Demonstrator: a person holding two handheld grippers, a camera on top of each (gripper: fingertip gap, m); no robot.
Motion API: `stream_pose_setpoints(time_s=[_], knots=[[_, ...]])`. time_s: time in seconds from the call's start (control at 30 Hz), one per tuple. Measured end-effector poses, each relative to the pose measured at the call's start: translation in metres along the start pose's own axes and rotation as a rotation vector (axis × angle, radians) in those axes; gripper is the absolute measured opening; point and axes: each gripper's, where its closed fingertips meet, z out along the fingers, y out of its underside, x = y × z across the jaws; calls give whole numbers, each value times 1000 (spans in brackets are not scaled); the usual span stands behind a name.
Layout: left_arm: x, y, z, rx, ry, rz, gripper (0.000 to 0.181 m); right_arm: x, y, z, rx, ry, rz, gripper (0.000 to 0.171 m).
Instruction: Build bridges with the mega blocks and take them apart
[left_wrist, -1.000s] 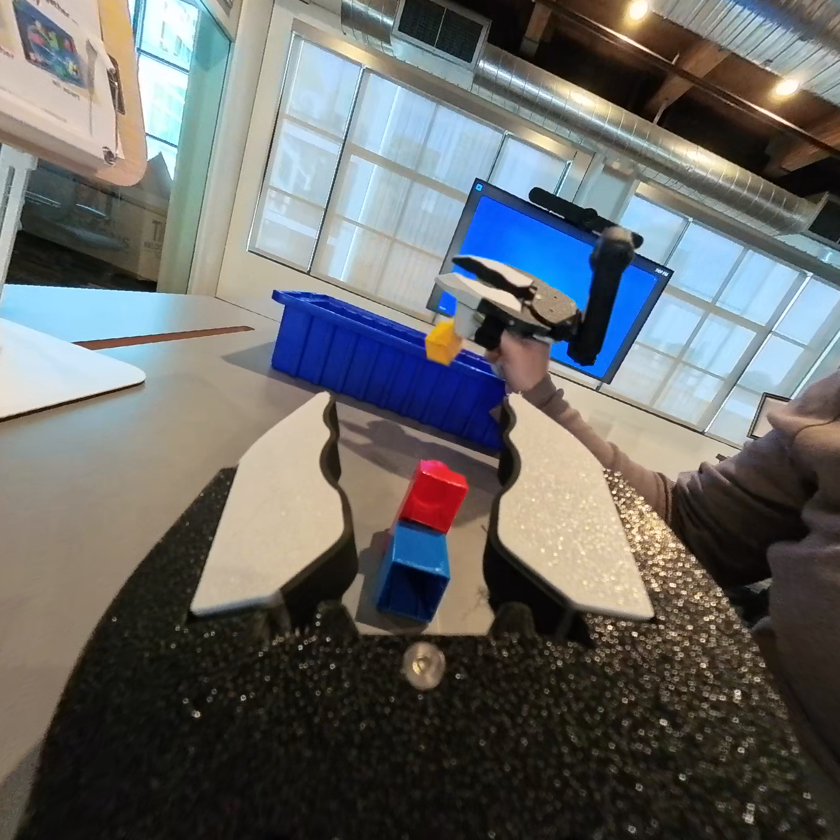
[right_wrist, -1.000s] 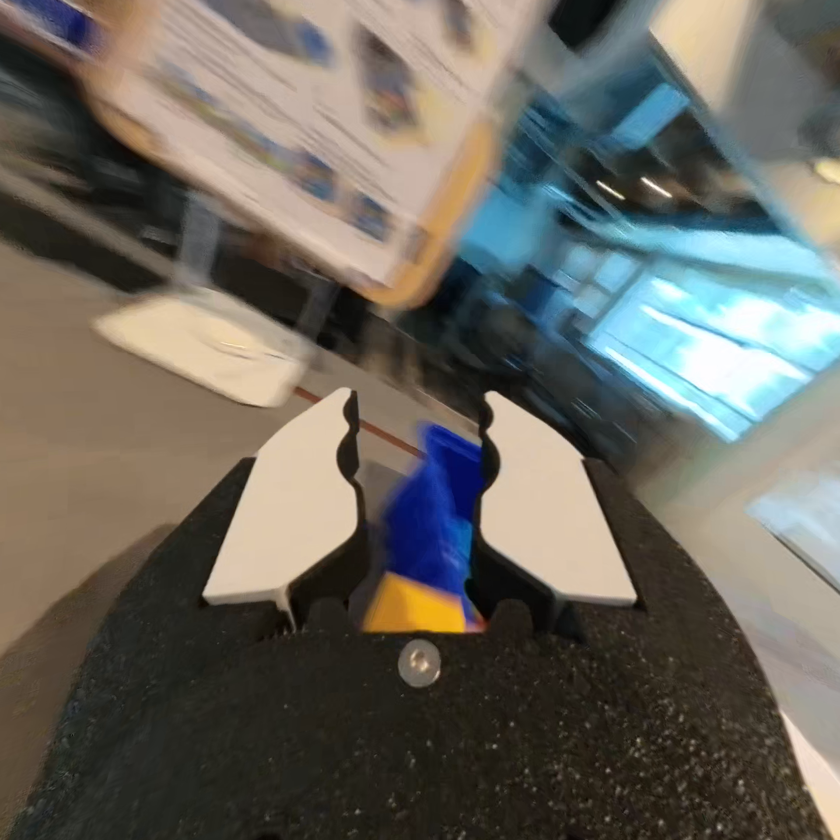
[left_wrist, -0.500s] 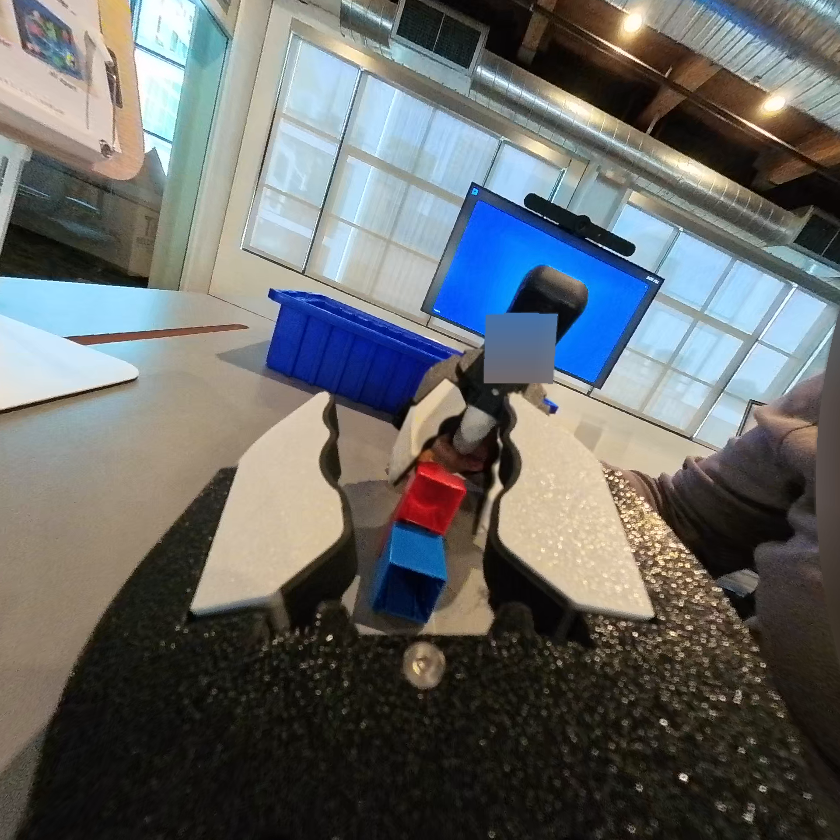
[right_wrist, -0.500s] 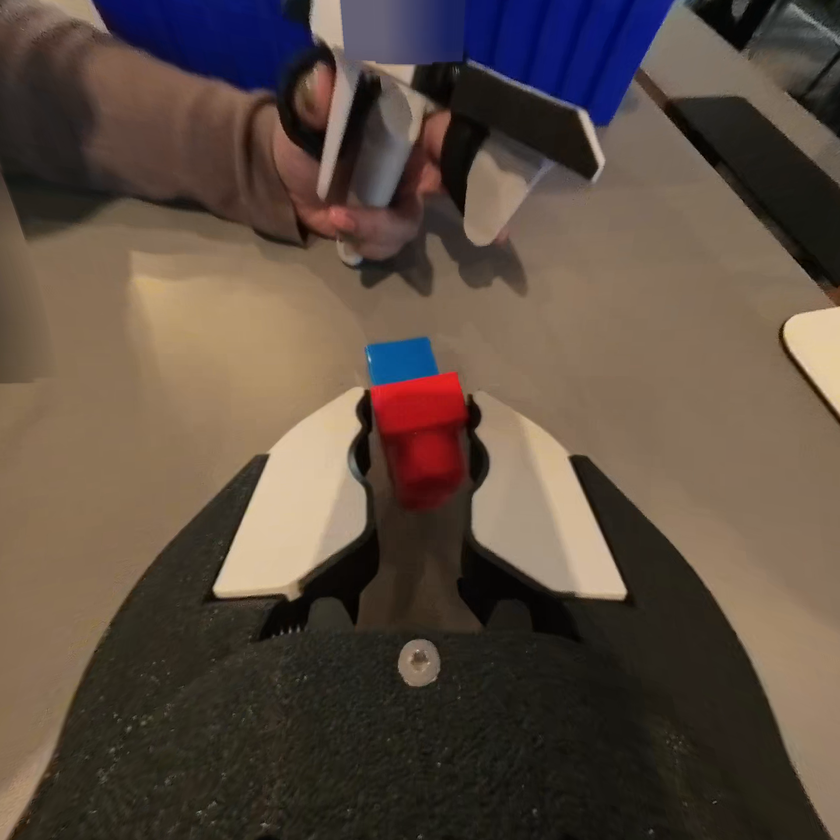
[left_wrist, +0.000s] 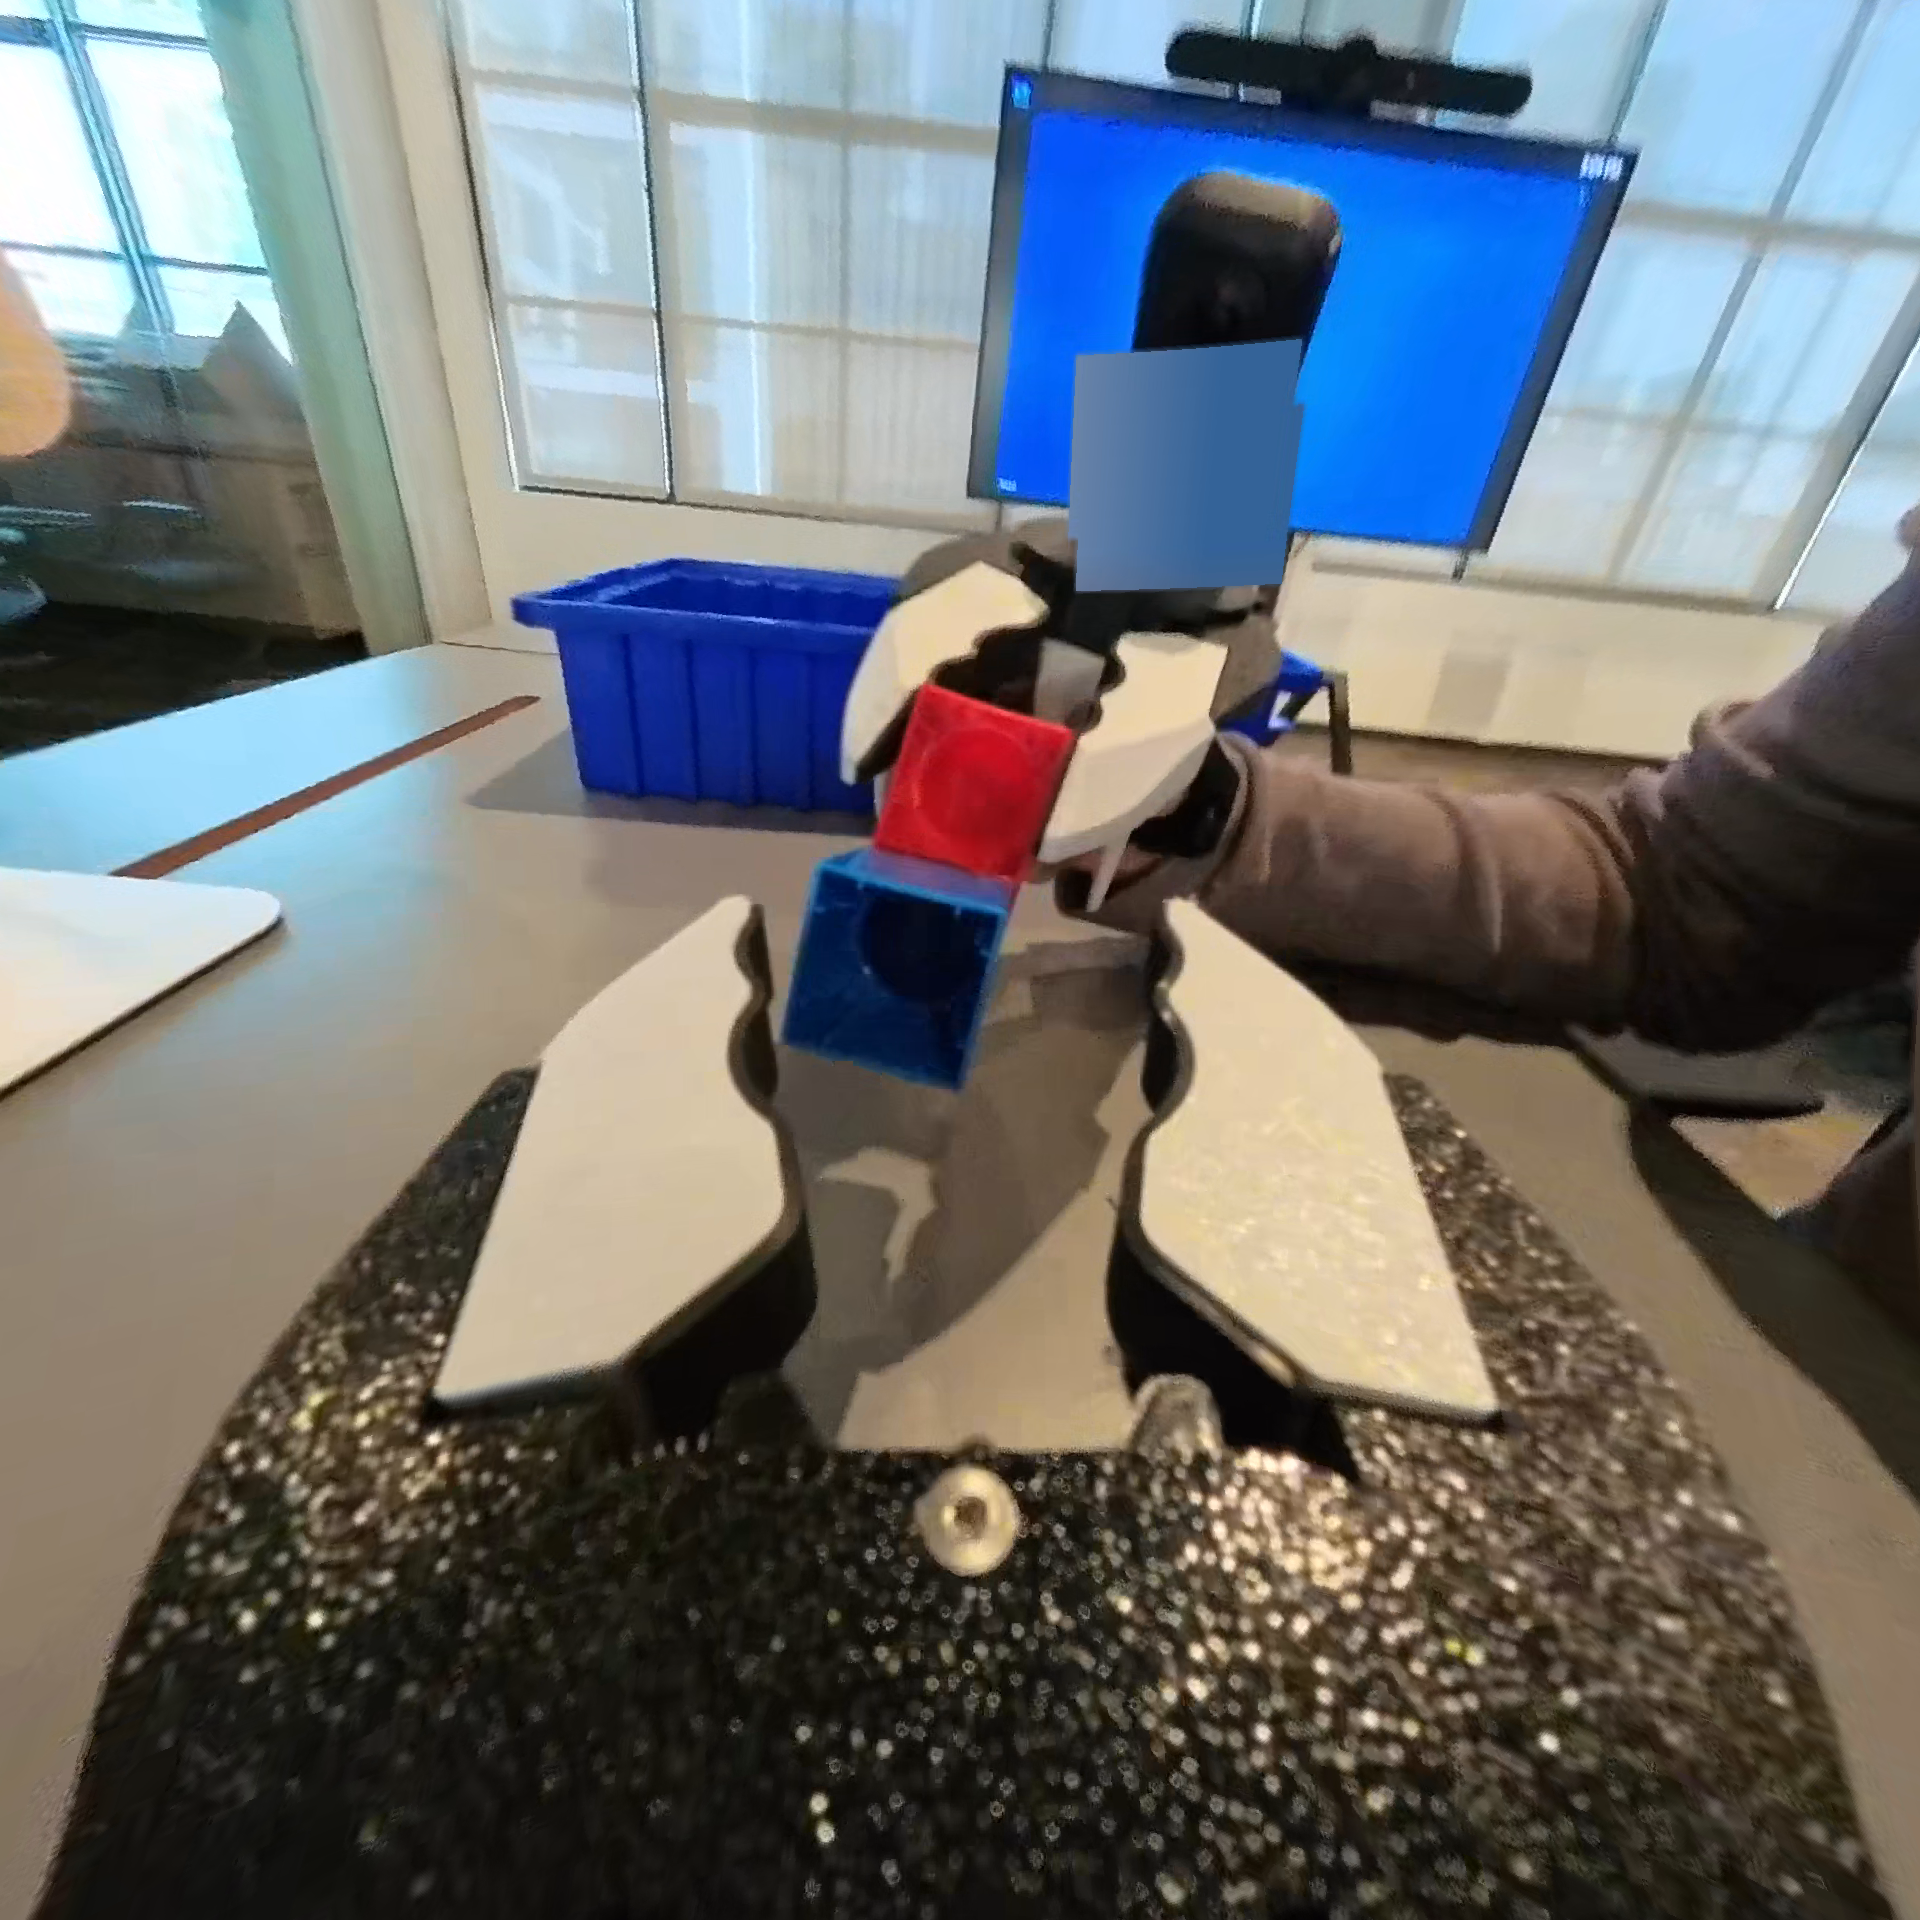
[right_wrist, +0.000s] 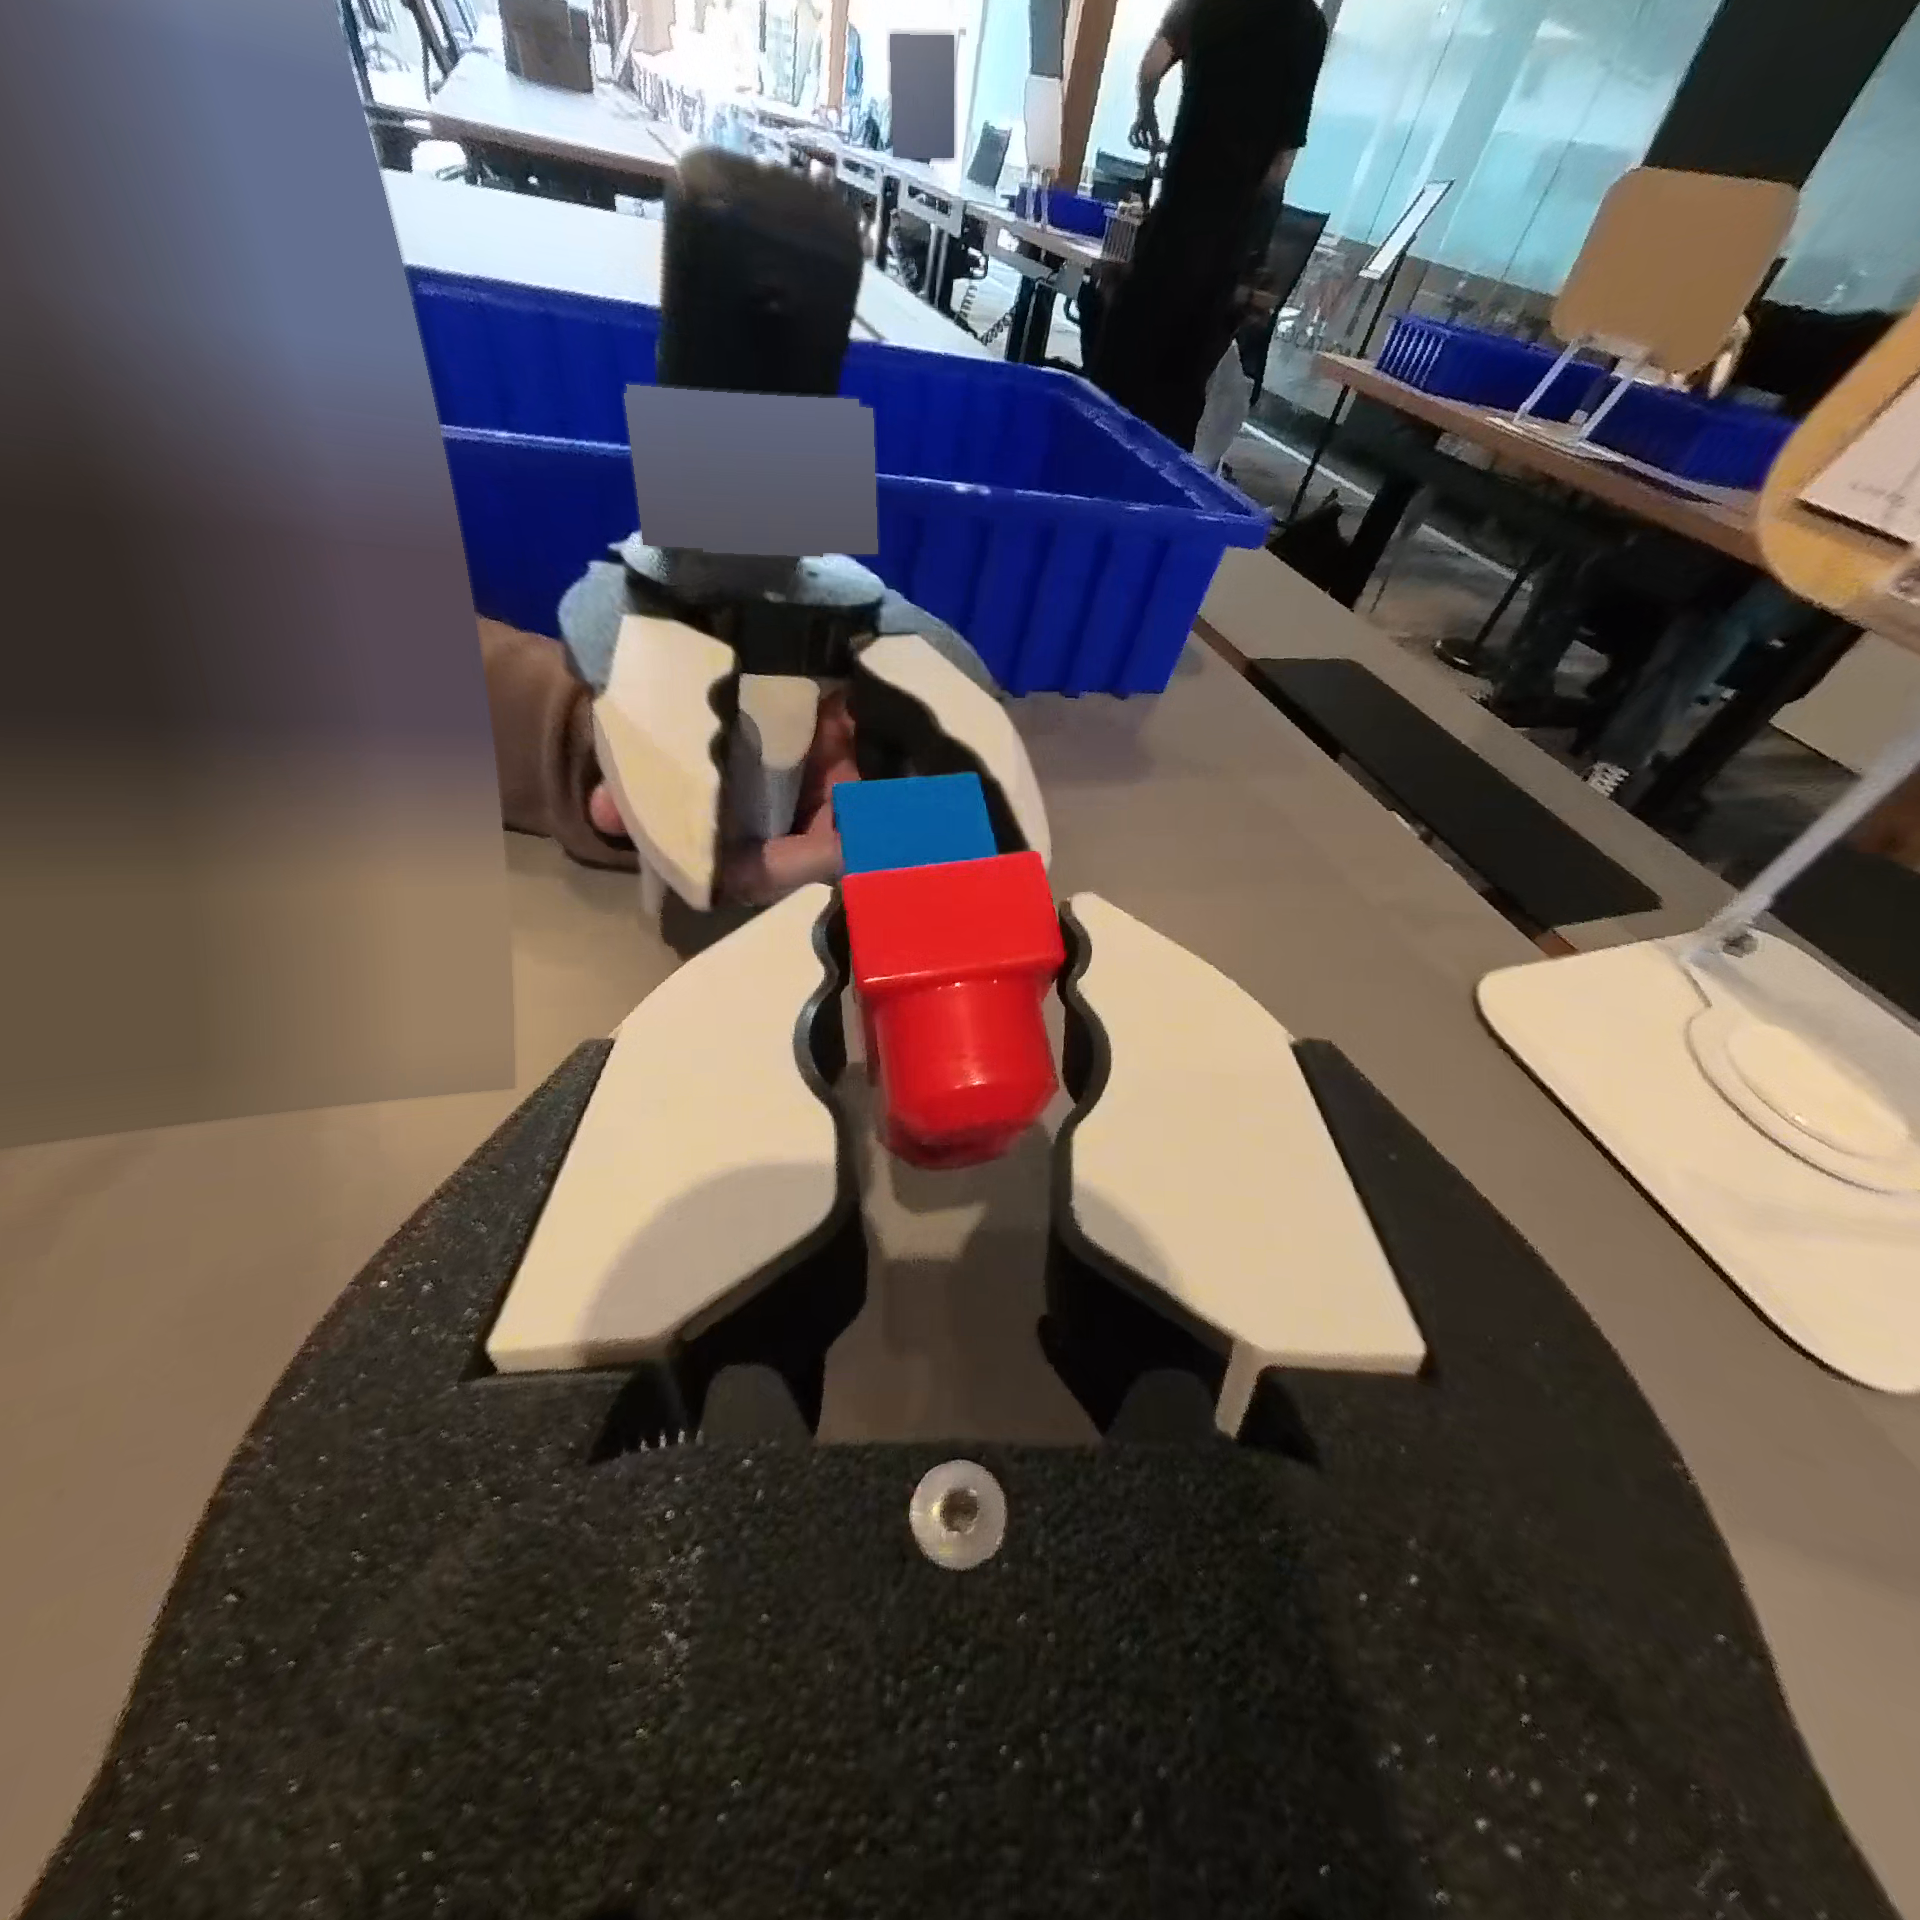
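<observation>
A red block (right_wrist: 951, 935) and a blue block (right_wrist: 914, 821) are joined end to end. My right gripper (right_wrist: 951, 909) is shut on the red block, whose stud points back at the camera. In the left wrist view the right gripper (left_wrist: 961, 800) holds the red block (left_wrist: 971, 779) above the grey table (left_wrist: 312, 1039), with the blue block (left_wrist: 894, 966) hanging below it, hollow side towards the camera. My left gripper (left_wrist: 958, 920) is open, its tips on either side of the blue block. It also shows in the right wrist view (right_wrist: 857, 862).
A blue bin (left_wrist: 707, 707) stands on the table behind the blocks; it also shows in the right wrist view (right_wrist: 1039, 540). The white base of a sign stand (right_wrist: 1662, 1122) lies to the right. A person's sleeve (left_wrist: 1507, 883) reaches in from the right. A person (right_wrist: 1205, 208) stands far back. Both grippers' tips are close together, under 4 cm apart.
My right gripper came from over the bin, closed on the red block and lifted the joined pair off the table. My left gripper has opened wider and the blocks now sit at its tips.
</observation>
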Motion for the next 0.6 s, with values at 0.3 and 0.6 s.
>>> stream_pose_setpoints(time_s=[0.3, 0.6], knots=[[14, 2, 2, -14, 120, -54, 36, -25, -9, 0, 51, -190, 82, 37], [-4, -20, -18, 176, 90, -149, 36, 87, -45, -101, 118, 722, -110, 37]])
